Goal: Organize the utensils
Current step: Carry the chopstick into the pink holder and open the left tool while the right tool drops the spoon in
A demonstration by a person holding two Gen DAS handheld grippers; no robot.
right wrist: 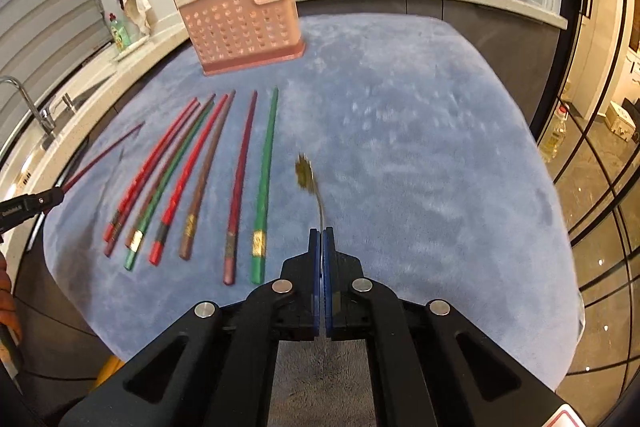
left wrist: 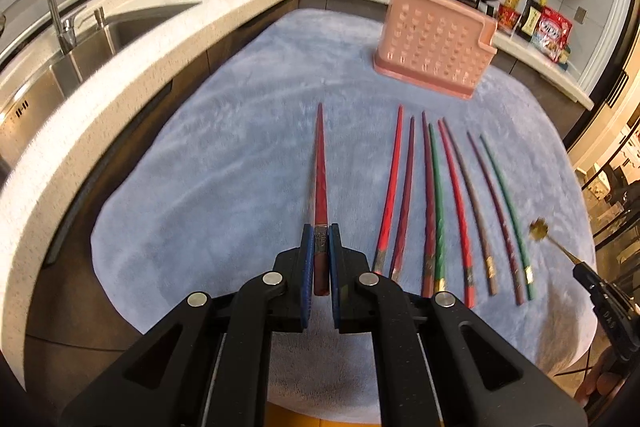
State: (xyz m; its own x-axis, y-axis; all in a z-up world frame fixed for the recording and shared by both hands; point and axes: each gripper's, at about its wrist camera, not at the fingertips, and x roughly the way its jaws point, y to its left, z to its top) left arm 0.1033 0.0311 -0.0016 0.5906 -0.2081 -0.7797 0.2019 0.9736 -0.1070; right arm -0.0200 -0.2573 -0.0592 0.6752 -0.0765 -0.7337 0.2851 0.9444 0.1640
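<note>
**A:** What is the left gripper [left wrist: 320,247] doing?

**B:** It is reaching forward over the blue-covered worktop [left wrist: 208,163], roughly level with it. Its jaws are pinching the thick end of a dark red chopstick [left wrist: 320,163], which is pointing straight ahead from them, its thin tip aimed at the far side of the worktop. The right wrist view is showing that chopstick raised above the cloth.

**B:** To the right of those jaws, the row of chopsticks [left wrist: 440,203] is lying flat on the cloth: red, maroon, green and brown sticks, fanned side by side with thick ends nearest the gripper.

**A:** And the right gripper [right wrist: 322,239]?

**B:** It is also extending forward and hovering above the cloth. Its jaws are nearly closed, gripping the thin handle of a small gold utensil [right wrist: 306,173]. The utensil's ornate head is sticking out ahead of the jaws, blurred, so its exact kind is hard to tell.

**A:** Where is the holder?

**B:** The pink perforated utensil holder [left wrist: 432,47] is standing upright at the far side of the worktop, ahead and to the right of the left jaws, ahead and to the left of the right jaws, well beyond the chopstick tips.
</note>
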